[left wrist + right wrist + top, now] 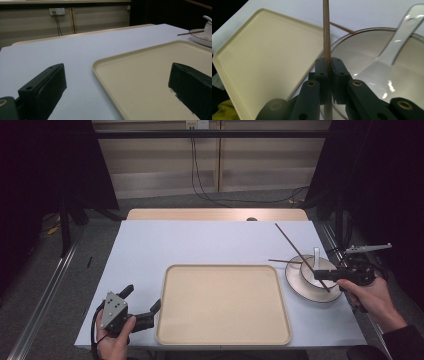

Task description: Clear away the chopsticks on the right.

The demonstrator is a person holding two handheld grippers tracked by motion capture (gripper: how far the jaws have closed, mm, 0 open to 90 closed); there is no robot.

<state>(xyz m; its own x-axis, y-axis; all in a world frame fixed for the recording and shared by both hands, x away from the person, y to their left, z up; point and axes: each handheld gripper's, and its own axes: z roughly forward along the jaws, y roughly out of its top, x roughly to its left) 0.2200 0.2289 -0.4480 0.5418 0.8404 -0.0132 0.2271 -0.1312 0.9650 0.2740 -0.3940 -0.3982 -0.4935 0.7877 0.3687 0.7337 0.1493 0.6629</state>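
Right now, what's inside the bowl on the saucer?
A white spoon stands in the bowl, handle up. The right gripper and its chopstick cover part of the inside, so anything else there stays hidden.

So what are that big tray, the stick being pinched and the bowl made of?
The tray looks like matte beige plastic: smooth, even colour, moulded rim. The chopstick shut in the right gripper seems to be wood, brown and dull. The bowl is probably glazed ceramic, white with bright glints.
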